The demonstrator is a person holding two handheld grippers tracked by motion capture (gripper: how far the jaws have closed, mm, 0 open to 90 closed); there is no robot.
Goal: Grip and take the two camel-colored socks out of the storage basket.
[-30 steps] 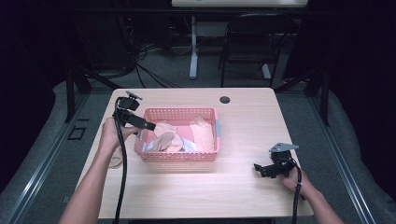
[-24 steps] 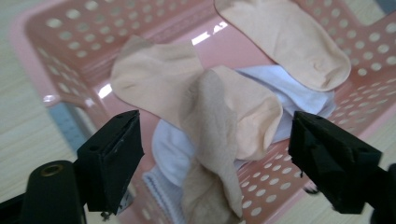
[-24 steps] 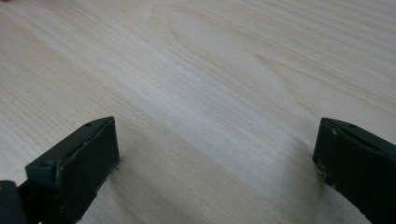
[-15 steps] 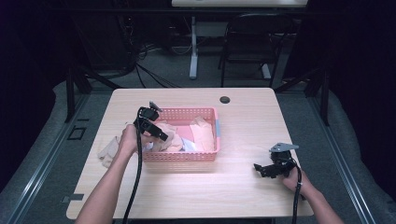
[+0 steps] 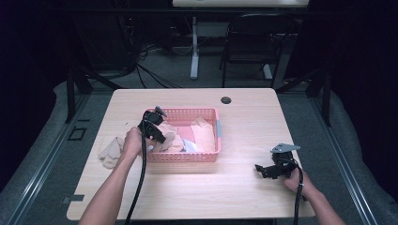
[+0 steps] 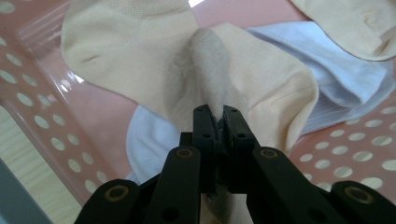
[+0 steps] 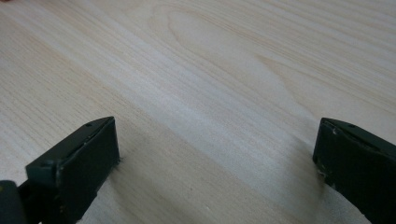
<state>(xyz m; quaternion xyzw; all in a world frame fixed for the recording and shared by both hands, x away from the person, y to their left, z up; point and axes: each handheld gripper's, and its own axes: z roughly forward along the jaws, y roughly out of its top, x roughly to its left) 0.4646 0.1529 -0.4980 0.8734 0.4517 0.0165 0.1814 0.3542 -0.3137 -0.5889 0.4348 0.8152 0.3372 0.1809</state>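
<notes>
Left gripper (image 5: pixel 158 136) lowered into the left end of the pink basket (image 5: pixel 206 158), jaws just closed and clenched on a raised fold of a beige sock (image 6: pixel 154 60). In the left gripper view, pinched the fabric into a ridge right at the tips, with the rest of that sock spread flat over the basket floor. Beneath and beside it, lay a pale blue sock (image 6: pixel 345 74), and another beige one at the upper right corner of that view. Basket stood near the middle of the tabletop (image 5: pixel 244 187). Outside the basket, just off its left end, lay a further beige sock (image 5: pixel 109 152) on the wood, close by the left hand (image 5: pixel 133 143).

Right gripper (image 5: pixel 267 171) rested well apart from the basket, toward the near right part of the tabletop, held in the right hand (image 5: pixel 295 180). Jaws spread wide and released, with bare wood grain between them in the right gripper view.
</notes>
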